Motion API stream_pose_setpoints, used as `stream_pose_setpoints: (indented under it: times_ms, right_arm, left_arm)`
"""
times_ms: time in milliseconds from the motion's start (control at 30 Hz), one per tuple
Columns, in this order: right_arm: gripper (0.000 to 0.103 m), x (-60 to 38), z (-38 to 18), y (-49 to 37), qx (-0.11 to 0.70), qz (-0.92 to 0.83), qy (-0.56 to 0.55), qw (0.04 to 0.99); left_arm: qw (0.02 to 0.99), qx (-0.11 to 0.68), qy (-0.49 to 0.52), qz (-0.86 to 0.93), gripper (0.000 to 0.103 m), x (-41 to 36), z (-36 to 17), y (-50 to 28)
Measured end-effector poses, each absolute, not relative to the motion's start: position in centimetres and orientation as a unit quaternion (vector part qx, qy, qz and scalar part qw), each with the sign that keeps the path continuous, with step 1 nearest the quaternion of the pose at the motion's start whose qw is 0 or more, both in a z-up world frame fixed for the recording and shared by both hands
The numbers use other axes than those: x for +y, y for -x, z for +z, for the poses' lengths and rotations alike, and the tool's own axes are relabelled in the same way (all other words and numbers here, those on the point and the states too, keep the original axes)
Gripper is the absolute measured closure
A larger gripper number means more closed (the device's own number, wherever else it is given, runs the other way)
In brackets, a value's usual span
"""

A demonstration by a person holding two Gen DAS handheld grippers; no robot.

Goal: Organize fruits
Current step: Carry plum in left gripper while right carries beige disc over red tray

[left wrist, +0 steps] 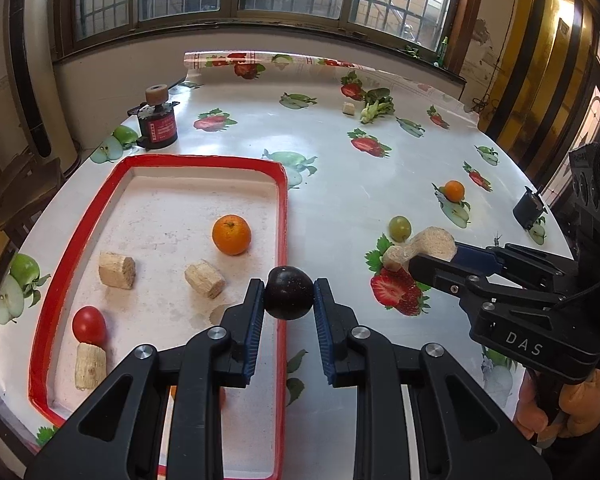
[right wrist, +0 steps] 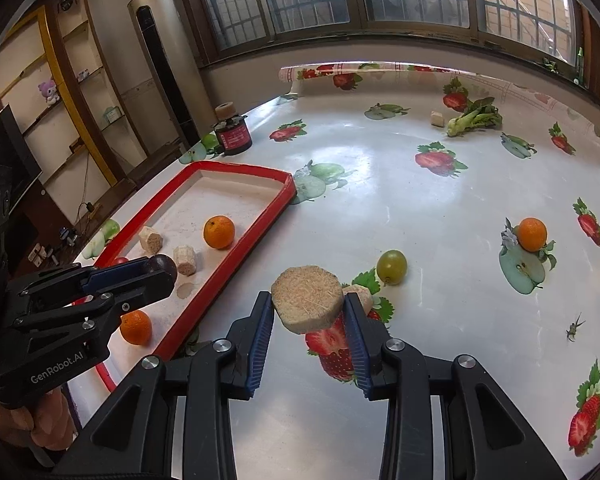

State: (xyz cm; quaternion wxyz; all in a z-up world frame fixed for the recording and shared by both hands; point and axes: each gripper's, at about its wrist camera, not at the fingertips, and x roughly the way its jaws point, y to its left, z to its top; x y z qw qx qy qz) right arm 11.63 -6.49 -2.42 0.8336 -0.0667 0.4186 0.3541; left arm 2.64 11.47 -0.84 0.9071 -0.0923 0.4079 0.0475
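My left gripper [left wrist: 288,294] is shut on a dark plum [left wrist: 289,300], held above the right rim of the red-edged white tray [left wrist: 204,159]. The tray holds an orange [left wrist: 231,234], a red tomato [left wrist: 89,325] and three beige chunks [left wrist: 117,269]; a second orange [right wrist: 136,327] lies near its front. My right gripper [right wrist: 307,306] is shut on a beige chunk [right wrist: 306,300], lifted over the table right of the tray. Another beige chunk [right wrist: 362,294] lies just behind it. A green fruit [right wrist: 391,266] and a small orange [right wrist: 532,233] rest on the tablecloth.
A leafy green [right wrist: 476,118] and a small beige piece [right wrist: 436,118] lie at the far side. A black cylinder device [right wrist: 233,134] stands behind the tray, and another black cylinder [left wrist: 528,210] sits near the right edge. The table [right wrist: 420,208] carries a fruit-print cloth.
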Motion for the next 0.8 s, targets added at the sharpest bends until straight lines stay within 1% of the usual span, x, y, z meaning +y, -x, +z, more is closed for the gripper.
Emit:
stream_pose_setpoints:
  times_ms: [800]
  right_arm:
    - [0.067,-1.7,-2.1,-11.0,0.416,0.385,0.085,0.819]
  left_arm:
    - [0.904,0.409,0.101,0.080,0.081,15.3,-1.2,-2.4]
